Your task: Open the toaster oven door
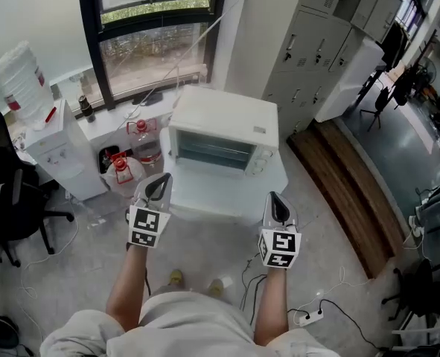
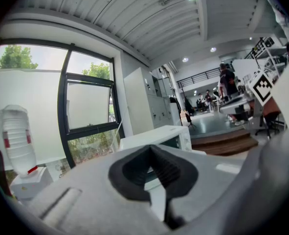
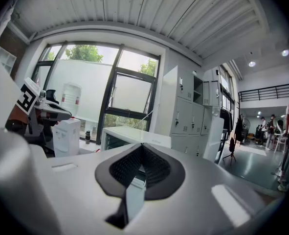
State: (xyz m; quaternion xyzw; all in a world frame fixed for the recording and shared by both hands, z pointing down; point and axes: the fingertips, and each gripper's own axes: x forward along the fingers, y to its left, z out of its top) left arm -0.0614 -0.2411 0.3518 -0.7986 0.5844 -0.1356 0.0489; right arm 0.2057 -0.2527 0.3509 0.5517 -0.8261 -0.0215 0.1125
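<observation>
Here left tool (image 1: 160,183) and right tool (image 1: 276,201), ribbed pads (image 2: 130,172) pressed together, face the boxy white toaster oven (image 1: 223,119)

A small white tabletop (image 1: 205,203) carries the white toaster oven (image 1: 221,125), which sits toward its far side.

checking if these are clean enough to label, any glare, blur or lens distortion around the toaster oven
Head view: even daylight, toaster oven sharp, no glare. Left gripper view: strong fisheye with dark corners, window frame bowed, left gripper close to the lens and slightly soft. Right gripper view: same fisheye, ceiling ribs curved, toaster oven small but clear.
</observation>
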